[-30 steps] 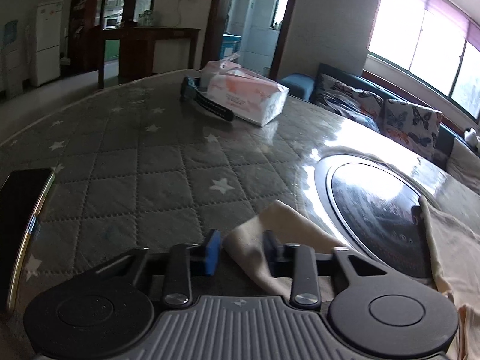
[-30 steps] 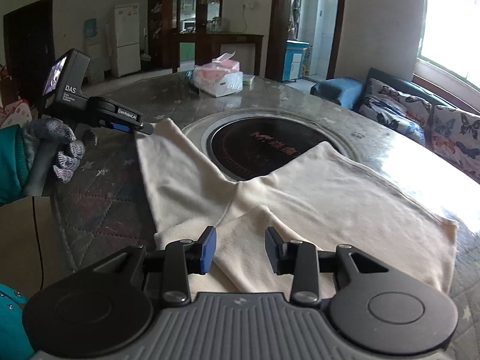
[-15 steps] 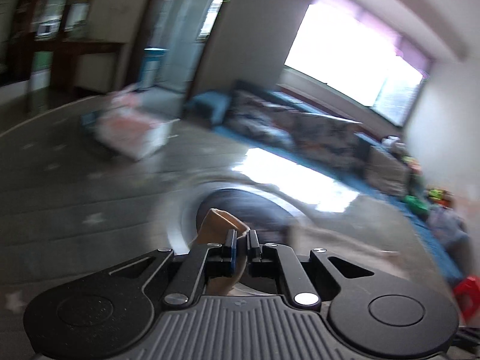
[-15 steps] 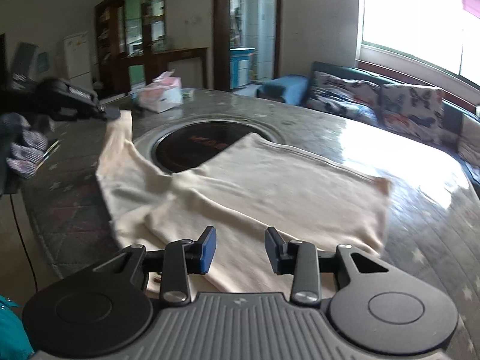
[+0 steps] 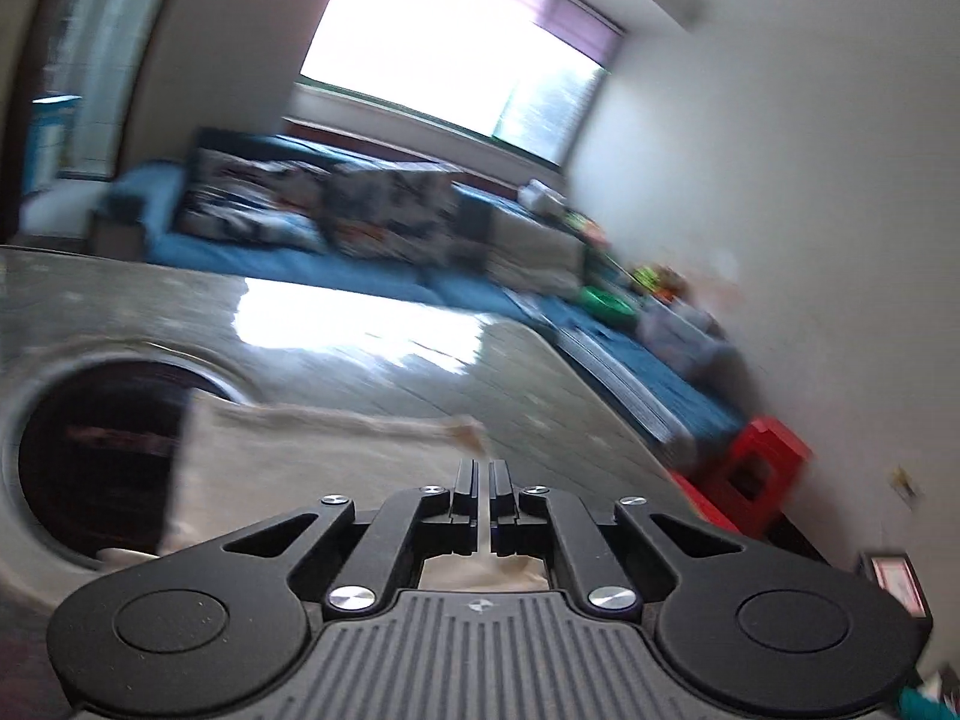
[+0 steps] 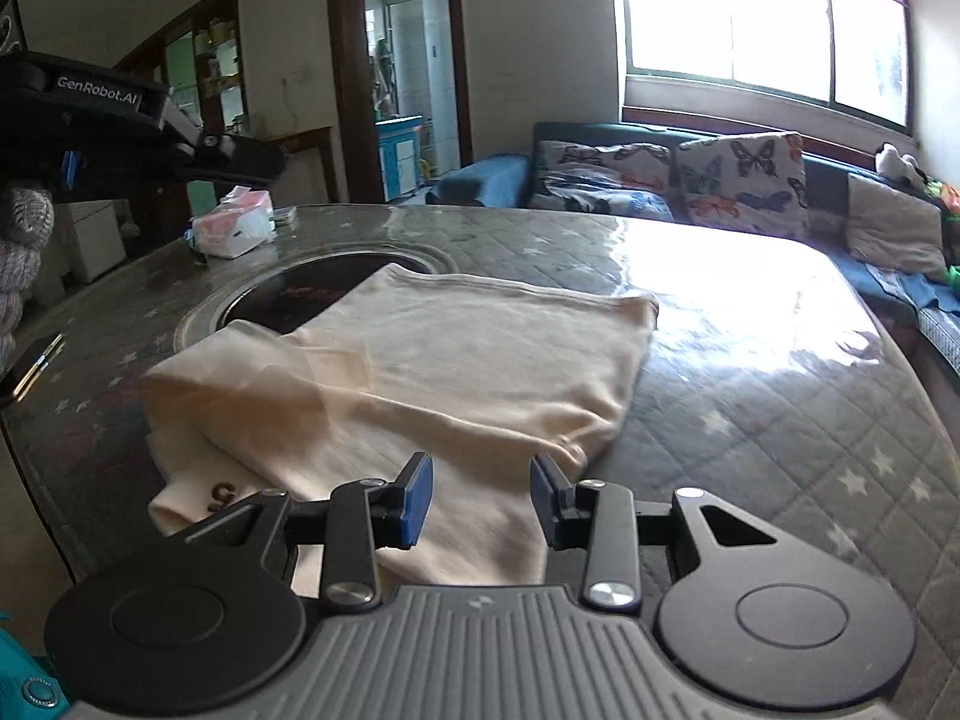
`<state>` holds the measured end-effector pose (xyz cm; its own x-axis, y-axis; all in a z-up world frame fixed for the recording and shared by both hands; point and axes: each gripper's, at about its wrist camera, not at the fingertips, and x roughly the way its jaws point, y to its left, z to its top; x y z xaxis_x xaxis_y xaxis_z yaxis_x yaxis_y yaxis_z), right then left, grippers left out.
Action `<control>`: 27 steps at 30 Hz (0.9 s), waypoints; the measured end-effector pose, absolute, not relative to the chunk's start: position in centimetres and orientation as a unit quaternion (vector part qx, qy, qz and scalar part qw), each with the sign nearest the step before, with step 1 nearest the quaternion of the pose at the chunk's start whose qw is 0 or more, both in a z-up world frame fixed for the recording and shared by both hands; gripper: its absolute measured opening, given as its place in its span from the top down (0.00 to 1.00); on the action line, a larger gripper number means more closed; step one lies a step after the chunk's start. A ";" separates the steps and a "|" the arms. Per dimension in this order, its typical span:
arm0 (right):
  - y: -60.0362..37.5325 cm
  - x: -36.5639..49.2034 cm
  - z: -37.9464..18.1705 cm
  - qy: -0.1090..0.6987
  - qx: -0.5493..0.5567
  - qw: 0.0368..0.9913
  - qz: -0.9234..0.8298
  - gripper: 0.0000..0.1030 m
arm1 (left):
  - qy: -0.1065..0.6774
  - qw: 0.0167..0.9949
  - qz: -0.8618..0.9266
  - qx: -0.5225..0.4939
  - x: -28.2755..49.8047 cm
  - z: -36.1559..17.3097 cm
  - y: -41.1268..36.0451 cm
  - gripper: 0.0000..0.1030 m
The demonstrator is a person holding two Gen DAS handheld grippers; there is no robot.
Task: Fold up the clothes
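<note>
Since a second ago the left gripper (image 5: 484, 483) has gone from jaws apart around a sleeve end on the quilted star-print table cover (image 6: 780, 420) to jaws closed on a thin strip of cloth, and it now hangs above the near-left table edge in the right wrist view (image 6: 228, 150). Its own camera has swung from the tissue box toward the window and is motion-blurred, so the exact spot of fabric in the pinch is uncertain; it looks like the cuff. The cream long-sleeved knit garment (image 6: 420, 360) has changed shape: the sleeve that lay out to the left is now brought over the body, leaving a compact doubled panel. My reading is that a sleeve fold is under way or just laid, the pinched end not yet released. The right gripper (image 6: 480, 501) is wide open with nothing between its blue pads, poised just over the garment's near edge. The garment lies on the table, partly over the dark round inset hob (image 6: 312, 294). Its long axis runs from near-left to far-right in the right wrist view, the far-right corner pointing toward the sofa.
</note>
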<state>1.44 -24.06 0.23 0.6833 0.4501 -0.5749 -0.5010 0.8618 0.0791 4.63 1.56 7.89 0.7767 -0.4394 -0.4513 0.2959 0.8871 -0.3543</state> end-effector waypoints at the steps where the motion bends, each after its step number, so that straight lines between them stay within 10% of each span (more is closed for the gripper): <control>1: -24.3 1.4 0.2 0.303 -0.038 0.917 0.258 0.65 | 0.276 0.930 -0.207 -0.126 4.6 7.5 0.9 0.96; 7: -24.5 1.9 0.2 0.313 -0.023 0.909 0.273 0.65 | 0.286 0.939 -0.176 -0.077 3.6 6.3 2.3 0.91; 17: -18.4 4.9 -0.5 0.348 -0.028 0.869 0.351 0.66 | 0.314 0.949 -0.039 -0.013 -0.4 1.7 10.0 0.53; 27: -13.9 7.6 -1.9 0.392 -0.024 0.849 0.354 0.66 | 0.334 0.942 -0.016 -0.026 -1.9 -1.1 12.9 0.49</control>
<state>7.61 -13.93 -1.90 0.4432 0.5821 -0.6817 -0.6191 0.7488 0.2369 -1.94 12.86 -1.12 0.7758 -0.0482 -0.6291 0.0131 0.9981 -0.0602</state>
